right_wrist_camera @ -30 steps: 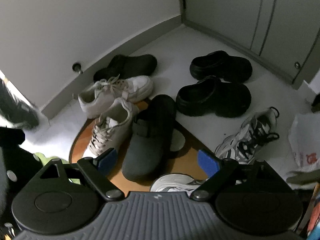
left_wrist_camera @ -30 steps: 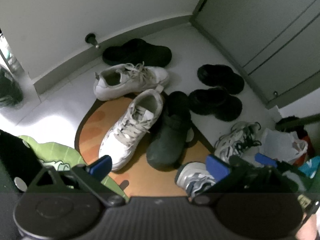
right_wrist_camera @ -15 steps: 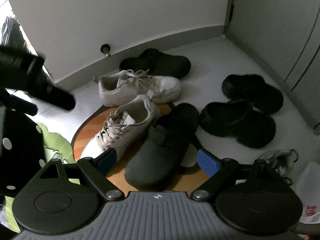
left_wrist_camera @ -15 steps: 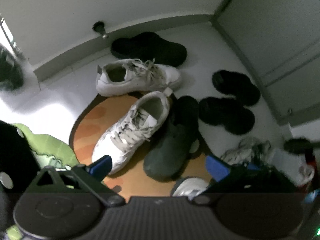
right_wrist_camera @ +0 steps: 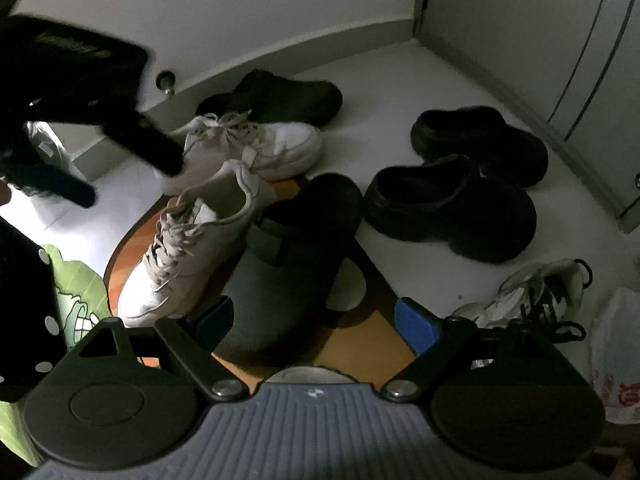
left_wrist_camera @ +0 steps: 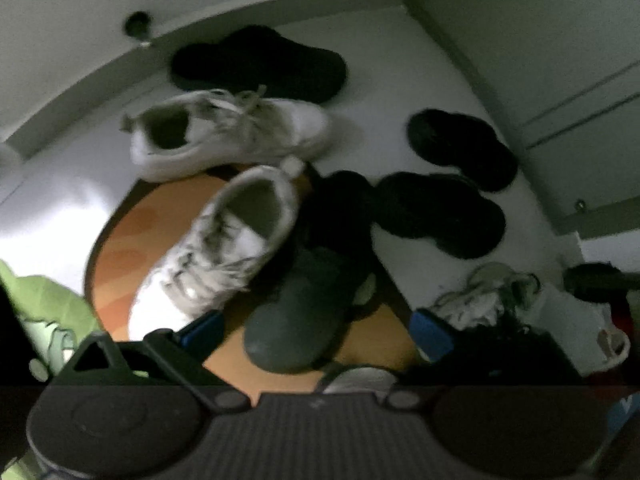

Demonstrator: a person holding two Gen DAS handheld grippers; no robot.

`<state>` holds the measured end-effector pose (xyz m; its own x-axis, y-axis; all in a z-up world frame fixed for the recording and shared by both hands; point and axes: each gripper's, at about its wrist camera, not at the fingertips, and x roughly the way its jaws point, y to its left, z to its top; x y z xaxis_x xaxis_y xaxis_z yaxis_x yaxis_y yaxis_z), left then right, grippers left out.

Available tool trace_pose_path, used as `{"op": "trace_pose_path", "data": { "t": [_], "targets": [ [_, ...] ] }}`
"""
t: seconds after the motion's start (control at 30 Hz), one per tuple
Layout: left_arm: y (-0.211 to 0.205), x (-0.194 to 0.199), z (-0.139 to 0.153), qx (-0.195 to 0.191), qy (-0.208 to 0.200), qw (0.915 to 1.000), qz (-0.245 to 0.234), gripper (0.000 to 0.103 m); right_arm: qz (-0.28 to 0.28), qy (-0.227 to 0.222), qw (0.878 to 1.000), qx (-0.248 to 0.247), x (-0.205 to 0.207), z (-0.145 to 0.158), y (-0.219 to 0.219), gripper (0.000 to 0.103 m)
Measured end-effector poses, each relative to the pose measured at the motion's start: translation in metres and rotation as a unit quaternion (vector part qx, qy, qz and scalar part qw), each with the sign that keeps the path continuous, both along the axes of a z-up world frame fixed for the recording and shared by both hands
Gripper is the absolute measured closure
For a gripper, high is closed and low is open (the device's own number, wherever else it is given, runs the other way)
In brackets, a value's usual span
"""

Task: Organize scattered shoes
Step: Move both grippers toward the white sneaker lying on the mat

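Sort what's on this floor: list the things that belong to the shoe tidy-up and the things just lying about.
For the job:
white sneakers
grey clog
dark clog by the wall
black chunky pair
grey running shoe

Lying about:
orange mat
green cloth
plastic bag
doorstop

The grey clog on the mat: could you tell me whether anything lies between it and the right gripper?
Nothing visible does. The right gripper hangs open directly over the grey clog, jaws empty, with clear air between. The white sneaker lies close against the clog's left side, which could crowd that finger.
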<state>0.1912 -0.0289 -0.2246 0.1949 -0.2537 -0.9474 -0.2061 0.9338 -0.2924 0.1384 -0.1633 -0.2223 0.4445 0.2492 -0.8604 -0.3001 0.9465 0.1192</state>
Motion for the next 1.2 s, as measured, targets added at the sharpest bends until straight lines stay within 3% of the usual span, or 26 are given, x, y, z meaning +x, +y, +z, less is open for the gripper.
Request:
{"op": "trace_pose_path", "data": {
  "t": [0.3,0.53,0.77,0.9,1.03,1.2],
  "targets": [
    [-0.004,0.06,-0.016,0.003,-0.023,0.9996,-0.017,0.005,-0.04,0.017,0.999,0.017,0.02,-0.014,0.002,0.011],
    [0.006,0.096,-0.013,-0.01,-0.051,0.9986,-0.013,0.008,-0.005,-0.005,1.0,0.025,0.056,-0.022,0.023,0.011],
    [0.026,0.12,-0.003,0.016,-0.077,0.9966,0.022,0.008,0.037,-0.009,0.998,0.04,0.105,-0.029,0.053,0.017],
    [0.032,0.13,-0.013,0.035,-0.048,0.9974,0.04,0.008,0.07,-0.02,0.997,0.034,0.133,-0.026,0.069,0.018],
    [0.044,0.127,-0.024,0.023,-0.001,0.9968,0.077,0.011,0.101,-0.02,0.994,0.032,0.15,-0.026,0.08,0.018],
    [0.062,0.126,-0.027,0.009,0.013,0.9938,0.11,0.012,0.132,-0.017,0.991,0.009,0.163,-0.026,0.096,0.018]
  ]
}}
